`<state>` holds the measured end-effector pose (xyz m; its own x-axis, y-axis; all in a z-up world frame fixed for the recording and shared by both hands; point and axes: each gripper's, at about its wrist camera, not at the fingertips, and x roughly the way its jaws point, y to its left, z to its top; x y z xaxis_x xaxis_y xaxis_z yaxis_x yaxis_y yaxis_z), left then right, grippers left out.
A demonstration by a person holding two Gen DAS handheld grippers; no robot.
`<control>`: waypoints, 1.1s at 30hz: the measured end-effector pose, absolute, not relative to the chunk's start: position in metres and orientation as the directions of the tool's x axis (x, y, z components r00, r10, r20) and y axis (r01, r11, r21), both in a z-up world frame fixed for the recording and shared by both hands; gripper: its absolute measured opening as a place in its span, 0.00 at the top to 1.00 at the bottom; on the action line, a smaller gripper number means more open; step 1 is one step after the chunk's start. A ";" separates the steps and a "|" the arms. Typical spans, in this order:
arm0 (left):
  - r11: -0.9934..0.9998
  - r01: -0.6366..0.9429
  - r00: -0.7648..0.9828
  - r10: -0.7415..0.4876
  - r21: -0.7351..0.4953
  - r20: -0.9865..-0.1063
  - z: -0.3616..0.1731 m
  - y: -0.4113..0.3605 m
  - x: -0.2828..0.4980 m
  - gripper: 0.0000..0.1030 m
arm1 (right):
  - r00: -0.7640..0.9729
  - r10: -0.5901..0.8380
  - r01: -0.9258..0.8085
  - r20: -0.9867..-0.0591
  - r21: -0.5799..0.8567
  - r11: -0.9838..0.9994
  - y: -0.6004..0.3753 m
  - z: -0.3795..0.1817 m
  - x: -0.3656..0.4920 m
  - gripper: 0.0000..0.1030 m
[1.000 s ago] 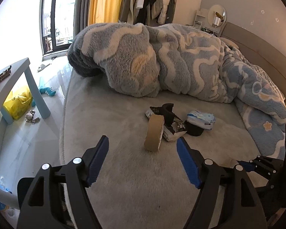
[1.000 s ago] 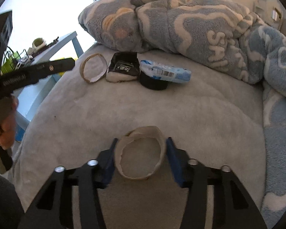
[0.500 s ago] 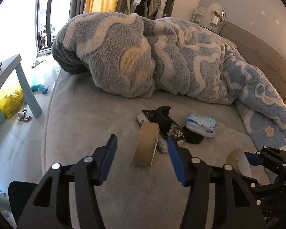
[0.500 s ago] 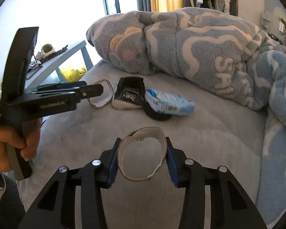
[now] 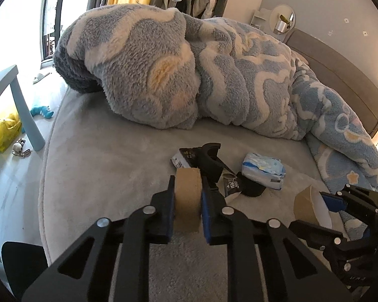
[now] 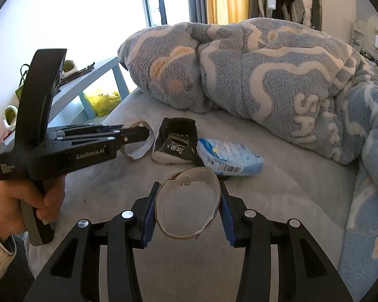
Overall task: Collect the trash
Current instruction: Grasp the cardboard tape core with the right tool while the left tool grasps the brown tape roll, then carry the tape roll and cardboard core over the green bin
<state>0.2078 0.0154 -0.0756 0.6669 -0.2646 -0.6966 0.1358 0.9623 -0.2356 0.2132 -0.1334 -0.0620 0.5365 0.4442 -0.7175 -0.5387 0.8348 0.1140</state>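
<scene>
On the bed (image 5: 100, 166), a heaped blanket (image 5: 189, 75) lies behind a cluster: a box (image 6: 175, 144) in the middle, a tissue pack (image 6: 229, 157) right of it, a cardboard ring (image 6: 141, 143) left. A table (image 6: 88, 80) stands left of the bed.

"GenRobot.AI" on left gripper (image 6: 136, 136) body; barcode on blue-white packet (image 6: 229, 158), digits unreadable

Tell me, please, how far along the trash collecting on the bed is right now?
Nothing looks binned yet. In hand: the left gripper is shut on one cardboard ring, the right gripper on another cardboard ring. Left on the bed: the black wrapper and blue packet.
</scene>
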 end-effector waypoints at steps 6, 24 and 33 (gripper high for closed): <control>0.965 0.129 0.676 -0.256 -0.230 -0.692 -0.069 0.022 0.201 0.81 | 0.541 0.455 -0.535 -0.707 0.128 0.835 -0.128 -0.053 0.216 0.57; 0.960 0.079 0.713 -0.243 -0.269 -0.657 -0.038 0.071 0.142 0.81 | 0.555 0.504 -0.540 -0.662 0.174 0.823 -0.091 -0.025 0.194 0.57; 0.966 0.064 0.719 -0.218 -0.250 -0.660 -0.033 0.098 0.108 0.81 | 0.549 0.536 -0.566 -0.641 0.187 0.803 -0.060 -0.016 0.170 0.57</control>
